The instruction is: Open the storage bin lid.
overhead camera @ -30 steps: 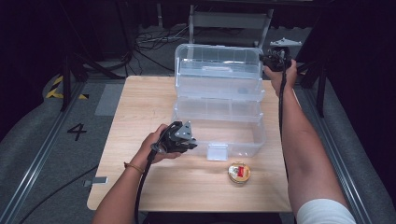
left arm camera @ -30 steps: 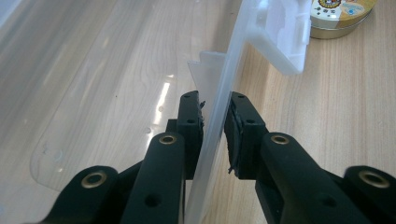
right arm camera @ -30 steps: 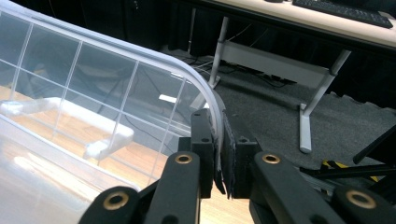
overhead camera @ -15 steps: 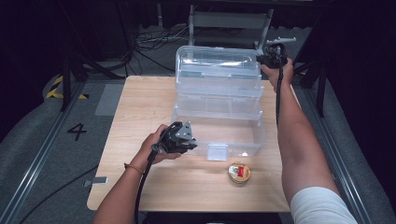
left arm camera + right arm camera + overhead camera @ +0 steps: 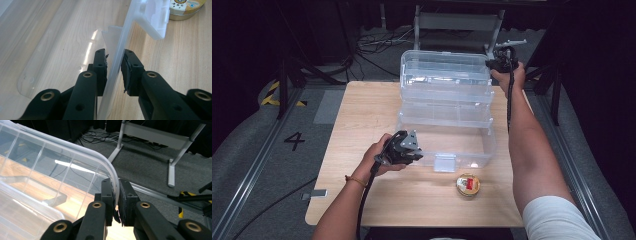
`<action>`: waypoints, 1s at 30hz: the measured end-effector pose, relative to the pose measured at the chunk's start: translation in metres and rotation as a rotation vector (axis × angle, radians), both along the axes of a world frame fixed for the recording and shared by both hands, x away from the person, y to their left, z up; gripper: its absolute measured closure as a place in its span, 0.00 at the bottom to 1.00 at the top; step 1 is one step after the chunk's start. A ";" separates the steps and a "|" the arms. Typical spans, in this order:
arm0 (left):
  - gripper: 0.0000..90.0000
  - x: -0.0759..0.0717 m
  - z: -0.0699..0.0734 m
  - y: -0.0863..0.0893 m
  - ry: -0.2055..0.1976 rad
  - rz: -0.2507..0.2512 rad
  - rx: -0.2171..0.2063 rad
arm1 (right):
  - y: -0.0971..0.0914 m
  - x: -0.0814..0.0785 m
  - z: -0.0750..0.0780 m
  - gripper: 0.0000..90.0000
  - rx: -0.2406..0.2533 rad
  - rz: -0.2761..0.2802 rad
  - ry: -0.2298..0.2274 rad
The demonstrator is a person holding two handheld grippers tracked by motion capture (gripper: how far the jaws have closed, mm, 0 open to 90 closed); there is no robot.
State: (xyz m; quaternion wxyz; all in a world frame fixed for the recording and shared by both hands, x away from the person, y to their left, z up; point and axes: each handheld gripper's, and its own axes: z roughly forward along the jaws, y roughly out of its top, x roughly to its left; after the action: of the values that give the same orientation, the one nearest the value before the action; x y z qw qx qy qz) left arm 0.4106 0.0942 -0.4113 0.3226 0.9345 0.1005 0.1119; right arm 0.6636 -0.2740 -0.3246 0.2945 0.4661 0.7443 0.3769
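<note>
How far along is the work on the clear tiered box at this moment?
Done: the clear tiered box stands open, its lid raised at the back. In hand: the right gripper is shut on the lid's rim; the left gripper straddles the base's front wall by the latch, a gap showing at one finger. Left: the small round tin sits outside on the table.

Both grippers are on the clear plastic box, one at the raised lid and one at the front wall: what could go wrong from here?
The right gripper pinches only the thin corner rim of the lid; it could slip off and the lid drop.
The left gripper straddles the front wall, with a gap at one pad, so the box may shift.
A sliding box could knock the small round tin beside it.
</note>
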 end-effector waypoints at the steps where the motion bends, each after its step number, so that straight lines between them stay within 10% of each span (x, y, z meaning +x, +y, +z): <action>1: 0.83 0.000 0.000 0.000 0.001 0.001 0.000 | 0.001 0.002 0.000 0.93 -0.009 0.005 0.007; 30: 0.83 0.000 0.000 0.001 0.005 0.002 0.002 | 0.000 0.022 -0.012 0.93 -0.026 0.011 0.112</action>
State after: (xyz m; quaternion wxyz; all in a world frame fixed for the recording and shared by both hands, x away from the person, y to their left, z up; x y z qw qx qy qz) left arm 0.4106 0.0955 -0.4117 0.3214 0.9350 0.1022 0.1101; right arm 0.6852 -0.2736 -0.3365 0.2565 0.4786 0.7669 0.3422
